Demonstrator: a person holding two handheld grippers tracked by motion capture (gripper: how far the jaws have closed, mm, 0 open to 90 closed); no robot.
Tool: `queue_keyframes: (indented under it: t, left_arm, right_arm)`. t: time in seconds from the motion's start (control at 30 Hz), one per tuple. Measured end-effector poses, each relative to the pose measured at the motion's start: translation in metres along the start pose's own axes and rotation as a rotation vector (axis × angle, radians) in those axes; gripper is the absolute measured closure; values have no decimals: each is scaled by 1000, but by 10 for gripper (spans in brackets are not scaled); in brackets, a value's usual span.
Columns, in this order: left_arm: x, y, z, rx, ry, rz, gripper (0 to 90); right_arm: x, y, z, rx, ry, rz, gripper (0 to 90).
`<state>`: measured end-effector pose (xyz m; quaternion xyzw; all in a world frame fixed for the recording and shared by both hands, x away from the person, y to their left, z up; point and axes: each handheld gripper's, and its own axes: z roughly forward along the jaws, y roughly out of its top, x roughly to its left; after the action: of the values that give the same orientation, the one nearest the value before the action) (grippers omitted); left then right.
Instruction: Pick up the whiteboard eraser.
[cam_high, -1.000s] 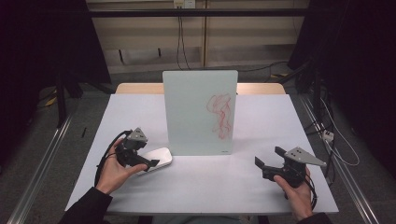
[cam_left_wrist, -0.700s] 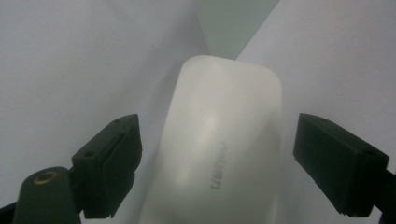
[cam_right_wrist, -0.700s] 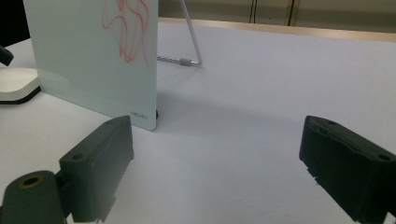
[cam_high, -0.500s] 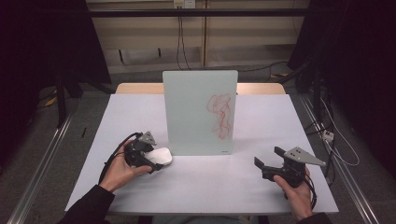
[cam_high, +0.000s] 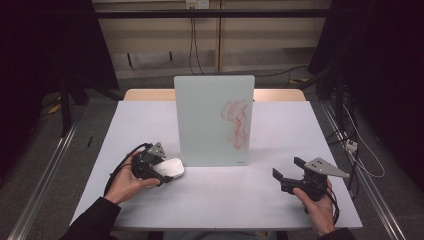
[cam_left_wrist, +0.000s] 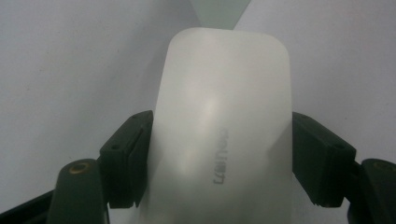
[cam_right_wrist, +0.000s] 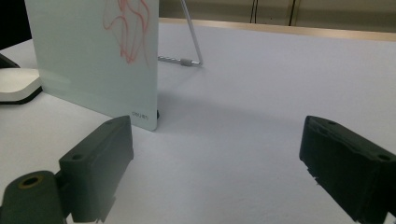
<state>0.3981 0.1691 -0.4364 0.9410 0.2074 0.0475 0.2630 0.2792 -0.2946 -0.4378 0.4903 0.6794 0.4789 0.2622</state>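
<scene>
A white eraser (cam_high: 171, 168) (cam_left_wrist: 219, 116) lies on the table just left of the foot of an upright whiteboard (cam_high: 212, 120) (cam_right_wrist: 84, 56) that bears a red scribble (cam_high: 236, 125) (cam_right_wrist: 128, 28). My left gripper (cam_high: 164, 171) (cam_left_wrist: 222, 144) has just been closing, and its black pads now press on the eraser's two long sides. At the front right, my right gripper (cam_high: 289, 169) (cam_right_wrist: 219, 154) rests open with bare table between its jaws, pointing toward the board's lower right corner. The eraser's end (cam_right_wrist: 16, 84) peeks out at the left of the right gripper view.
The white table (cam_high: 225, 200) has free room in front of the board and on both sides. A wire stand (cam_right_wrist: 191, 51) props the board from behind. Metal rails and cables run along the floor beside the table.
The left gripper has moved a little right toward the board and its jaws have closed around the eraser. The right gripper has kept still.
</scene>
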Motion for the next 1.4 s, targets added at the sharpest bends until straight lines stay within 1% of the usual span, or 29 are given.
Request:
queue_keyframes:
  t: [0.13,0.17,0.2,0.37,0.4,0.53,0.6,0.63,0.7,0.73,0.77,0.8,0.83,0.87,0.97,1.03,1.07,1.1,1.13,1.17,1.23,1.3,1.4]
  left_arm:
    - [-2,0,0,-1,6,10,288]
    - [-2,0,-1,4,4,22,292]
    - [-2,-1,-1,3,4,24,296]
    - [-3,-1,-2,0,2,17,306]
    - [-3,-1,-2,4,4,20,306]
    - [-4,-2,-3,-4,14,10,308]
    - [-3,-2,-4,-5,12,7,309]
    - [-4,-3,-4,-13,10,-3,309]
    - [-4,-3,-6,-30,20,-6,309]
    - [-4,-3,-6,-42,13,-21,310]
    - [-4,-3,-7,-38,11,-17,310]
    - [-4,-3,-8,-44,18,-20,310]
    - [-4,-4,-9,-49,14,-26,310]
    - [-5,-4,-9,-62,13,-36,310]
    - [-6,-5,-13,-78,13,-37,310]
    - [-7,-6,-16,-109,14,-52,310]
    - [-8,-7,-18,-112,14,-56,310]
    - [-8,-7,-19,-120,11,-51,310]
    - [-9,-8,-20,-137,14,-60,310]
    - [-9,-8,-21,-141,11,-59,310]
    - [-10,-9,-24,-168,5,-71,310]
    - [-11,-10,-26,-191,8,-80,310]
    - [-14,-11,-30,-210,10,-81,310]
  right_arm:
    - [0,0,0,0,-1,0,97]
    - [0,0,0,0,-1,0,97]
    - [0,0,0,0,-2,0,97]
    - [0,0,1,2,2,-1,96]
    - [0,0,1,2,1,-1,96]
    - [0,0,1,2,0,-2,96]
    - [0,0,1,2,-1,-1,96]
    - [0,0,1,1,1,-2,97]
    - [0,0,1,2,2,0,96]
    - [0,0,1,2,1,-1,96]
    - [0,0,1,2,1,0,96]
    - [0,0,1,3,0,0,96]
    - [0,0,1,2,1,0,96]
    - [0,0,0,3,0,1,96]
    - [-1,0,1,3,0,0,96]
    - [-1,0,0,1,-2,5,96]
    - [-1,0,1,1,0,7,96]
    - [-1,0,1,1,0,7,96]
    - [-1,0,2,1,0,4,96]
    - [-1,0,2,1,0,4,96]
    - [-1,1,2,1,0,5,96]
    - [-1,0,2,4,0,15,96]
    - [-2,0,2,6,-3,20,94]
